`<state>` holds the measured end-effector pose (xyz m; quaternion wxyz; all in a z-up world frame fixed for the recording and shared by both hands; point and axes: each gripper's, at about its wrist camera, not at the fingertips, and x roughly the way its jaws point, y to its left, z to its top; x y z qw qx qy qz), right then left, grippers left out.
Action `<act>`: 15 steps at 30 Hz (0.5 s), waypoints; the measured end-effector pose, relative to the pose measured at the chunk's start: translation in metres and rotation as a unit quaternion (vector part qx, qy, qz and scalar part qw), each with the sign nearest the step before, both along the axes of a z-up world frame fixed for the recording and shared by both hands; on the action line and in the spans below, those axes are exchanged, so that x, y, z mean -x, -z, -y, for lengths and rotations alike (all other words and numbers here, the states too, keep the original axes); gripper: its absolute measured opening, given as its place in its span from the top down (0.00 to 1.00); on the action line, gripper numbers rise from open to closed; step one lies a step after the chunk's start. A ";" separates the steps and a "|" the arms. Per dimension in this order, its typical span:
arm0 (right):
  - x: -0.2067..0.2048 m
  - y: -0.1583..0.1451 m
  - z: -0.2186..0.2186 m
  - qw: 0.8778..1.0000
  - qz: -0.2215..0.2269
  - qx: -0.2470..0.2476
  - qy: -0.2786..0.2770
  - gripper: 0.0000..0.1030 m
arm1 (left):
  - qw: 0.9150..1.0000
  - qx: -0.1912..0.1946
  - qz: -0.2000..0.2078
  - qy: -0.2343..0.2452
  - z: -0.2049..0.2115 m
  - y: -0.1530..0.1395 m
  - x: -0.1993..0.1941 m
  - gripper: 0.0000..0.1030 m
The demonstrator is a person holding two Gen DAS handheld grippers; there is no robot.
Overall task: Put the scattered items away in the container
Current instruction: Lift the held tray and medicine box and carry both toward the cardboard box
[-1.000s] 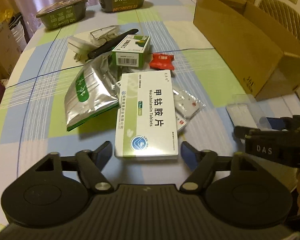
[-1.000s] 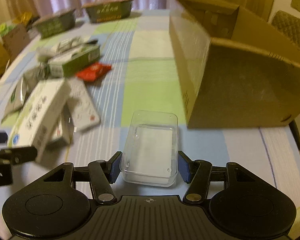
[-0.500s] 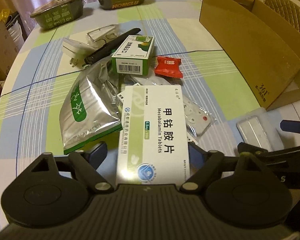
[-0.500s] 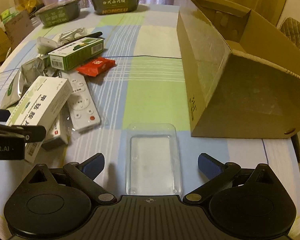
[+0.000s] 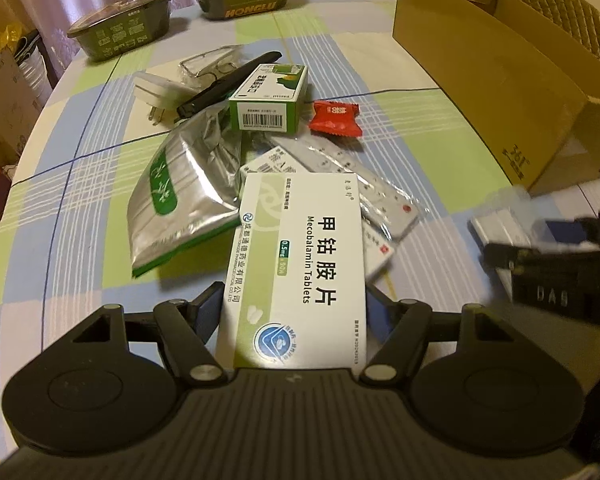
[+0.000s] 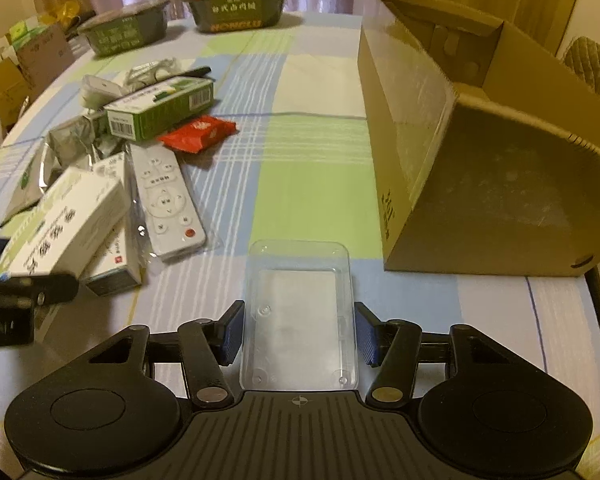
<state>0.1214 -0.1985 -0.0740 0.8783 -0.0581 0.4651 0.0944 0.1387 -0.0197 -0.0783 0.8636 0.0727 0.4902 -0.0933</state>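
Since half a second ago both my grippers have closed in: my left gripper [image 5: 294,316] now clamps the white-and-green Mecobalamin tablet carton [image 5: 300,268], my right gripper [image 6: 299,334] pinches the clear plastic tray [image 6: 299,316] on the checked tablecloth [image 6: 316,172], near the open brown cardboard box [image 6: 480,184].

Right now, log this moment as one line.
left claw: closed on Mecobalamin box | right claw: closed on clear plastic case | cardboard box: nothing visible inside | phase: grasp

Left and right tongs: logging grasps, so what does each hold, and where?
Left tongs grip the white tablet box by its long sides, near end. Right tongs straddle the clear plastic tray; contact unclear.
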 end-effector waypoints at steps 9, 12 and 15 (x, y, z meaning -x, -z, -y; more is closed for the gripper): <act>0.019 -0.020 -0.002 0.999 0.029 -0.009 -0.009 0.44 | 1.000 0.005 0.017 0.004 -0.005 -0.020 0.024 0.35; 0.024 -0.023 0.000 0.999 0.032 -0.010 -0.009 0.44 | 1.000 0.004 0.023 0.005 -0.007 -0.027 0.027 0.35; 0.027 -0.021 0.002 1.000 0.029 -0.011 -0.007 0.44 | 1.000 0.007 0.017 0.009 -0.008 -0.025 0.027 0.35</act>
